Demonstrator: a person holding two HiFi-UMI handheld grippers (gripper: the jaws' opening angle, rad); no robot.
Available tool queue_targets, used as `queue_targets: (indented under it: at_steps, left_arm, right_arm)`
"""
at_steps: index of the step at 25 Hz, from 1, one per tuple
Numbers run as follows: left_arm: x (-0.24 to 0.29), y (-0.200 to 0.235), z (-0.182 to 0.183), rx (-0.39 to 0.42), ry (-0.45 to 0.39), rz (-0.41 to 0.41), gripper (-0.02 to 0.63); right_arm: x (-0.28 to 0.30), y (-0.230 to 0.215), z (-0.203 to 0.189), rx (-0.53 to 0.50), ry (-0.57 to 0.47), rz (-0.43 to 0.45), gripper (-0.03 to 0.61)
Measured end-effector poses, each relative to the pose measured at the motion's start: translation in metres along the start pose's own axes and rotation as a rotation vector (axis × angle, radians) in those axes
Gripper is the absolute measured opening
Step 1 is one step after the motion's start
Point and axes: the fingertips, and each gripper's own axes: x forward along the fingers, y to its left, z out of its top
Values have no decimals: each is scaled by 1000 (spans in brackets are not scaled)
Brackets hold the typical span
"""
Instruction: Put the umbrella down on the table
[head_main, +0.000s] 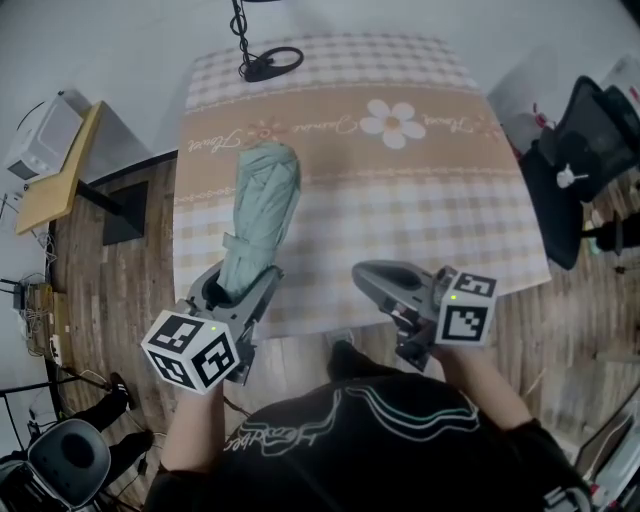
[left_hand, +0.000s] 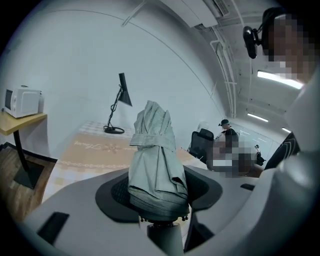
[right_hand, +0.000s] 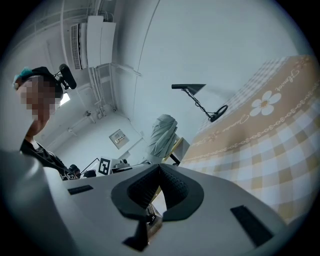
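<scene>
Umbrella (head_main: 258, 215): between my left gripper's (head_main: 240, 287) jaws, over the table (head_main: 400, 230), 8 o'clock.
Lamp (head_main: 268, 62): on table, 11 o'clock.
Right gripper (head_main: 366, 273): table edge, 5 o'clock.

Wood-plank floor (head_main: 110, 290), white walls (left_hand: 75, 55), a microwave (head_main: 42, 135) on a wooden shelf (head_main: 62, 188), a black office chair (head_main: 585, 150).
</scene>
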Motion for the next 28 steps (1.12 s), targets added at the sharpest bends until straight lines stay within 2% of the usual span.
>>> queue_targets:
  at_steps: [5, 11, 28]
  left_arm:
    - [29, 10, -13, 38, 56, 11, 236]
    - [56, 26, -42, 140, 158, 79, 236]
    - [98, 59, -113, 97, 328, 116, 236]
  right_arm:
    - [3, -20, -3, 29, 13, -18, 12]
    - [8, -37, -8, 51, 21, -29, 12]
    - [15, -63, -14, 94, 30, -59, 12]
